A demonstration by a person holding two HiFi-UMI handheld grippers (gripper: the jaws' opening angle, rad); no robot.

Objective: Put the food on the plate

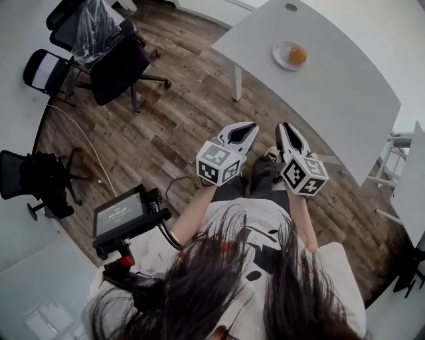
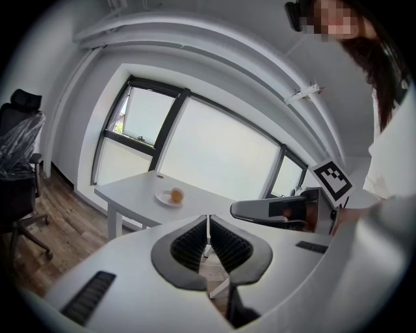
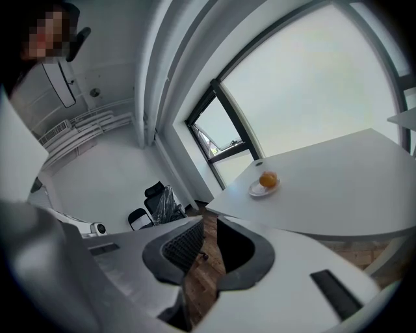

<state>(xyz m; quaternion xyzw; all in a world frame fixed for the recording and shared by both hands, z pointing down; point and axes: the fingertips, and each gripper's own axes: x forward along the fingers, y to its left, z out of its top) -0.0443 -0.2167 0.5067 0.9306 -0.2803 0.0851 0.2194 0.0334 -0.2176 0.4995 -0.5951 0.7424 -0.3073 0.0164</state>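
Left gripper (image 1: 251,127): jaws drawn together, tips meeting along a thin slit in the left gripper view, nothing between them; it is held over the wood floor (image 1: 179,126), short of the white table (image 1: 332,93) and pointing toward it.

Right gripper (image 1: 284,126): jaws closed at the tips, with only floor showing through the gap behind them in the right gripper view, nothing held; it is just beside the left gripper, also short of the table and aimed at it.

Plate (image 1: 285,60): small, white, on the table top, well apart from both grippers, toward the table end that has a round cable port (image 1: 291,7).

Food (image 1: 297,54): round, orange-coloured, kind not clear; it already rests on the plate, off-centre on the plate's right side in the head view.

Office chairs (image 1: 116,63): black, on the floor to the left of the table in the head view; one carries clear plastic wrap (image 1: 91,26).

Windows (image 2: 214,149): large, dark-framed, behind the table in the left gripper view.

Small screen (image 1: 119,214): mounted in front of the person, on the near side, far from the table.
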